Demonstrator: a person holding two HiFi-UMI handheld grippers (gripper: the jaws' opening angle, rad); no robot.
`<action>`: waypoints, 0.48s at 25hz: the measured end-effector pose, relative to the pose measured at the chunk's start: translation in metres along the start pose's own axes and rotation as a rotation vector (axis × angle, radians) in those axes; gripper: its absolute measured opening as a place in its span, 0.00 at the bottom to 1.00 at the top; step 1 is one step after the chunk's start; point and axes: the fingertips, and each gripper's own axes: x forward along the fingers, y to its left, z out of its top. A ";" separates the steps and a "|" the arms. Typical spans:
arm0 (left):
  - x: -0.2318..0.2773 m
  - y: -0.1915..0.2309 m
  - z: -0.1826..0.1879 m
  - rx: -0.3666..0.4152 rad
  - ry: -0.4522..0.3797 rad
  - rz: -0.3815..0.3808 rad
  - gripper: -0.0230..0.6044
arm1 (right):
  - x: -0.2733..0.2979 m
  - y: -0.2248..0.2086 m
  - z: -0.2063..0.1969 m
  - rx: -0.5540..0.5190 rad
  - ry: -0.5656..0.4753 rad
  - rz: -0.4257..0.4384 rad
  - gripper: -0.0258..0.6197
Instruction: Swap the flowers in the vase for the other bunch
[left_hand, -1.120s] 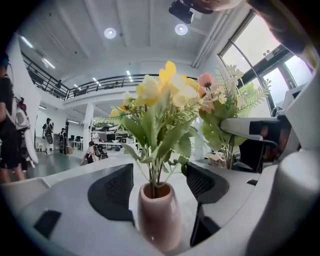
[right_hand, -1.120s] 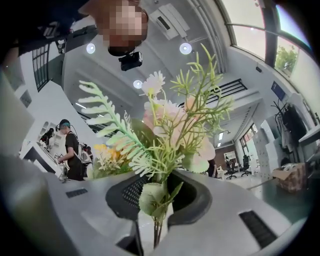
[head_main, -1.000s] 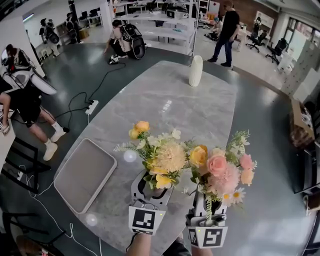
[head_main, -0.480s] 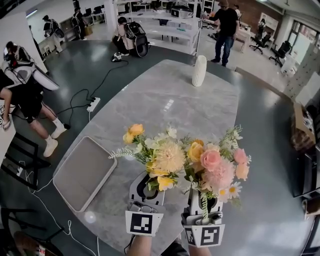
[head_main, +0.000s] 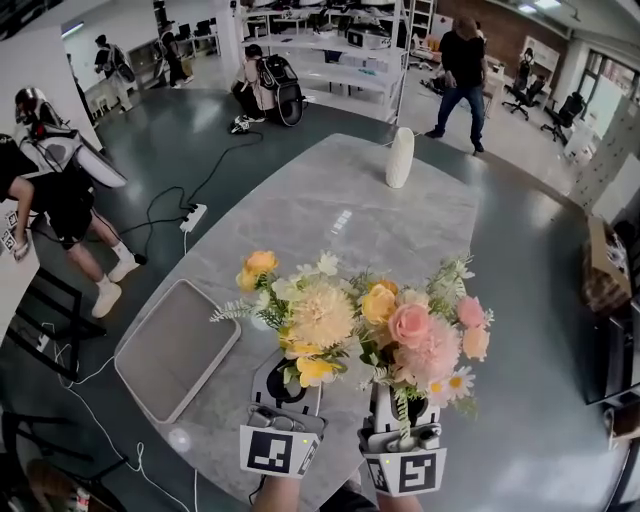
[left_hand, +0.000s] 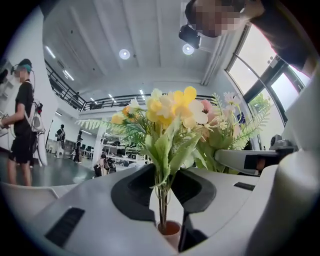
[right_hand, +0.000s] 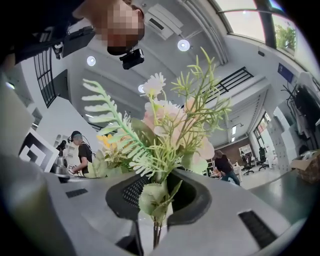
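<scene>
1. Grey marble table (head_main: 330, 215), head view: the white vase (head_main: 400, 157) stands upright at its far end, well apart from both bunches. Above the near edge the left gripper (head_main: 285, 368) carries the yellow bunch (head_main: 305, 315) and the right gripper (head_main: 397, 395) the pink bunch (head_main: 430, 335), blooms touching.
2. Left gripper view: the jaws are closing, with the yellow bunch's green stems (left_hand: 162, 200) pinched between them.
3. Right gripper view: the jaws are drawn narrow, clamped on the pink bunch's leafy stems (right_hand: 152, 235).

Floor: glossy dark grey floor (head_main: 180, 150) lay all around.
Furniture: long pale grey marble-look table (head_main: 330, 210); white shelving racks (head_main: 340, 45) stood behind.
Light: round white ceiling lamps (left_hand: 124, 54) shone; tall windows (left_hand: 252, 75) were bright.
</scene>
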 end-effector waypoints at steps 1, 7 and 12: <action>-0.002 0.002 0.004 -0.010 -0.010 0.001 0.19 | 0.001 0.003 0.003 -0.001 -0.004 0.008 0.18; -0.006 0.010 0.036 -0.057 -0.067 0.006 0.18 | 0.007 0.011 0.025 0.005 -0.032 0.037 0.18; -0.005 0.013 0.056 -0.108 -0.099 -0.009 0.17 | 0.015 0.011 0.037 0.018 -0.039 0.051 0.18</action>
